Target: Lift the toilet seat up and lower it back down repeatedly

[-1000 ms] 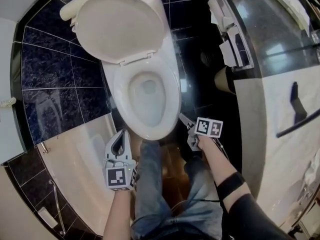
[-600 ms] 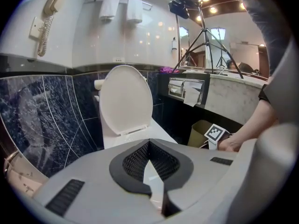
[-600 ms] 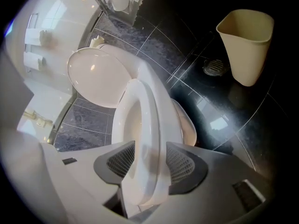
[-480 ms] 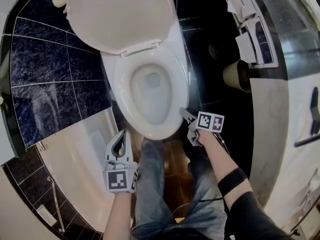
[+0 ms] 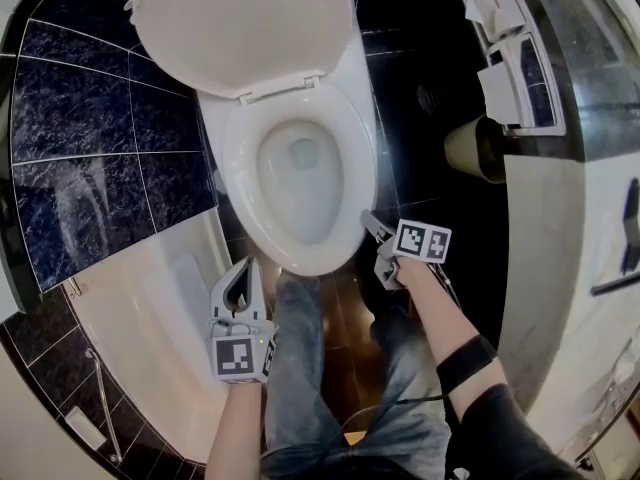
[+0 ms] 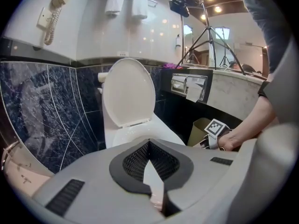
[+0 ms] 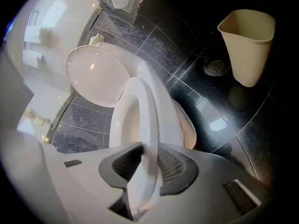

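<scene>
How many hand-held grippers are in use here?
2: left hand-held gripper hovering short of the toilet seat; right hand-held gripper, jaws just closing on its front right rim.

One white ceramic toilet (image 5: 345, 73) carries one white oval plastic seat (image 5: 238, 168) and one raised white lid (image 5: 240, 23). At its three o'clock stands one beige plastic waste bin (image 5: 475, 148), with one round metal floor drain (image 7: 216, 67) near it. Two folded white towels (image 6: 112, 3) hang at the toilet's twelve o'clock, and one cream corded wall handset (image 6: 53, 8) hangs at its ten o'clock.
</scene>
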Demonstrator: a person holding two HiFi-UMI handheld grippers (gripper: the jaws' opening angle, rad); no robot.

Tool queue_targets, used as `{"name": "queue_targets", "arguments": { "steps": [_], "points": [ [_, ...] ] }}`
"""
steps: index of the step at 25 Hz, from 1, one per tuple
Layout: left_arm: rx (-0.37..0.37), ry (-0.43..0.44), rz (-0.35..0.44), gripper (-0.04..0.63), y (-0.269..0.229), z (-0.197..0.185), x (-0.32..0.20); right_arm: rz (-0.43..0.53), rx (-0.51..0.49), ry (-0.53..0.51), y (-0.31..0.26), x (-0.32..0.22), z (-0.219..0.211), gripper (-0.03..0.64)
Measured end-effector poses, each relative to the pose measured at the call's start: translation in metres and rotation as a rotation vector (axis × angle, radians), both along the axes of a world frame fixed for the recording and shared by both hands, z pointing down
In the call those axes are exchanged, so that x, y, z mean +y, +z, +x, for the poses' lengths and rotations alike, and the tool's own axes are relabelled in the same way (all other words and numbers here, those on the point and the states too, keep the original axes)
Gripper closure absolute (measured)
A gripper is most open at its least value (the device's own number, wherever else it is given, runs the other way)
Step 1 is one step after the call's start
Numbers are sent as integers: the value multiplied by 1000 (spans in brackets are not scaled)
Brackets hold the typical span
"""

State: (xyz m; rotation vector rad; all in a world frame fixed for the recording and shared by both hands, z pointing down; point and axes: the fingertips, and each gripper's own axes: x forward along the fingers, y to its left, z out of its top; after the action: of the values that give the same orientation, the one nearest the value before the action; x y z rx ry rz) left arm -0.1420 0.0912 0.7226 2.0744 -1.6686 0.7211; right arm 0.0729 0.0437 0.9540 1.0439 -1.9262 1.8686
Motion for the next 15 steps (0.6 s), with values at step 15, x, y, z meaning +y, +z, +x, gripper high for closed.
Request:
{"name": "queue_targets", "arguments": {
  "steps": [15],
  "points": [
    [45, -30, -38, 595, -4, 4, 13, -31, -35, 26, -28, 0, 1, 505]
  ]
}}
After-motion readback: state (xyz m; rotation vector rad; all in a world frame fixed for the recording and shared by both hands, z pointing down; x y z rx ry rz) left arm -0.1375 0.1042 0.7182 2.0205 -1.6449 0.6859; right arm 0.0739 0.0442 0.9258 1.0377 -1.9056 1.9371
